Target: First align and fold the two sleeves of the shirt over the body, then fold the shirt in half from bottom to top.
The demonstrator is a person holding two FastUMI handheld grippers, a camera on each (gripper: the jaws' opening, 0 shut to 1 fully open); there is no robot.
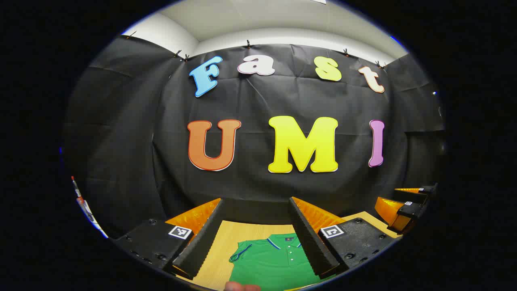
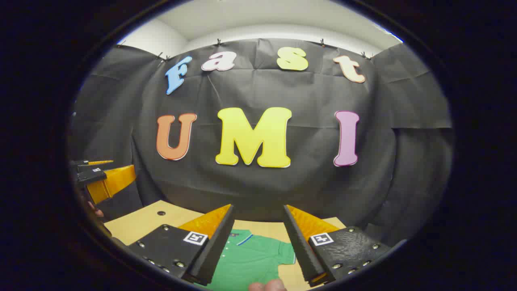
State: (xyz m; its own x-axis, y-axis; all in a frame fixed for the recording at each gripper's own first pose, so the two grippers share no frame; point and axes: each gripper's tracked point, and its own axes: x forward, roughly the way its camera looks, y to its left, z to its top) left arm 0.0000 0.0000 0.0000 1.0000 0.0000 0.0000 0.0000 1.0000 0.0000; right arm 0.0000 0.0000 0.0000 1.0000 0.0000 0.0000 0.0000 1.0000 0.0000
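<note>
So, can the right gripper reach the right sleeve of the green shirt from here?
Probably yes: the right gripper is open above the shirt, whose short sleeve lies flat on the table with nothing between.

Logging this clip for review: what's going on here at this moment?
A person holds two tongs above a wooden table where a green polo shirt lies flat, collar toward the booth wall. The left tongs and right tongs both hang open over the shirt, touching nothing. One short sleeve lies spread out, so folding appears not yet begun.

Green shirt [image 1: 274, 262] between spread claw [image 1: 257, 238] fingers
</note>
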